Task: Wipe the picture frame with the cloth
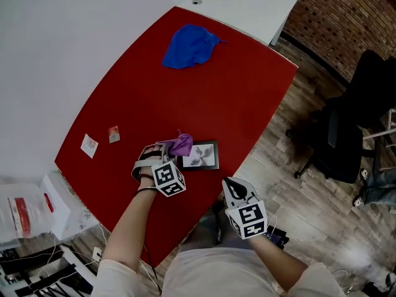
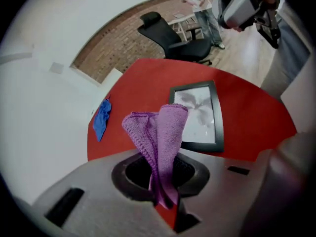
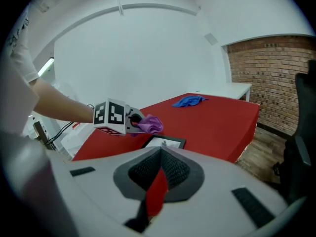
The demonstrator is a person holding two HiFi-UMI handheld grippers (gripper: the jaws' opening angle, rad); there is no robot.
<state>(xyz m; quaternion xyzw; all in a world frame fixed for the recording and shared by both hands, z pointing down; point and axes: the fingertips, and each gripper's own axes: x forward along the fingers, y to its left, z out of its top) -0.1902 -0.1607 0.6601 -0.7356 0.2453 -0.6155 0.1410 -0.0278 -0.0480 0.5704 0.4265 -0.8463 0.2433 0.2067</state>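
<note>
A small black picture frame (image 1: 203, 156) (image 2: 200, 115) (image 3: 165, 143) lies flat on the red table (image 1: 185, 98), close to its near edge. My left gripper (image 1: 168, 148) (image 2: 160, 179) is shut on a purple cloth (image 1: 181, 145) (image 2: 160, 127) (image 3: 150, 124), whose folded end sticks up out of the jaws. The cloth hovers at the frame's left edge; contact with the frame cannot be told. My right gripper (image 1: 232, 184) (image 3: 161, 151) hangs just off the table's near edge, below and right of the frame, shut and holding nothing.
A blue cloth (image 1: 190, 45) (image 2: 101, 117) (image 3: 188, 101) lies crumpled at the table's far end. Two small packets (image 1: 90, 145) sit near the left edge. A white desk (image 1: 247, 2) adjoins the far end. A black office chair (image 1: 346, 135) stands on the wooden floor at right.
</note>
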